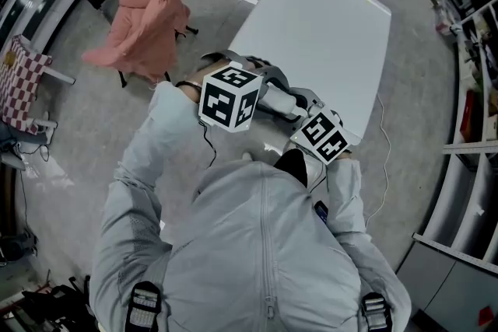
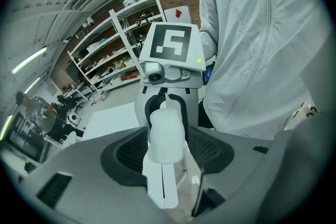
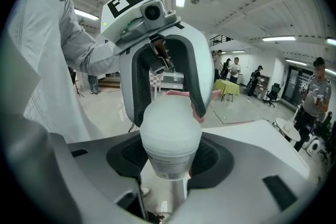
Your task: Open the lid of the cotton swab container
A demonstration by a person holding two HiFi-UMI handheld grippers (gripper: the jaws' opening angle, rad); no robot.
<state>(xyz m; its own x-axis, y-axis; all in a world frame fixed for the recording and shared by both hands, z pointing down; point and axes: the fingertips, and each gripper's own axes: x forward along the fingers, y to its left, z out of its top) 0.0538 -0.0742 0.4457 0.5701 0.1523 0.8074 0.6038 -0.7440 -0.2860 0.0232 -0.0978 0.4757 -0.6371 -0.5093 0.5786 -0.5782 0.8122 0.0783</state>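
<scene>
The cotton swab container (image 3: 170, 139) is a translucent white tub with a domed lid and a printed label. It hangs in the air between the pads of my right gripper (image 3: 170, 159), which is shut on its body. My left gripper (image 3: 168, 106) faces it from the far side. Its dark-lined jaws stand wide on either side of the lid without touching it. In the left gripper view the container (image 2: 165, 131) sits between the open pads of the left gripper (image 2: 167, 140), with the right gripper (image 2: 165, 105) behind it. In the head view both grippers (image 1: 257, 93) (image 1: 307, 117) meet in front of the person's chest, and the container is hidden.
A white table (image 1: 327, 35) lies just beyond the grippers. A pink cloth hangs over a chair (image 1: 148, 19) at the left, and a checkered cloth (image 1: 19, 82) lies at the far left edge. Shelving (image 2: 121, 44) lines one wall. Several people (image 3: 317, 92) stand in the distance.
</scene>
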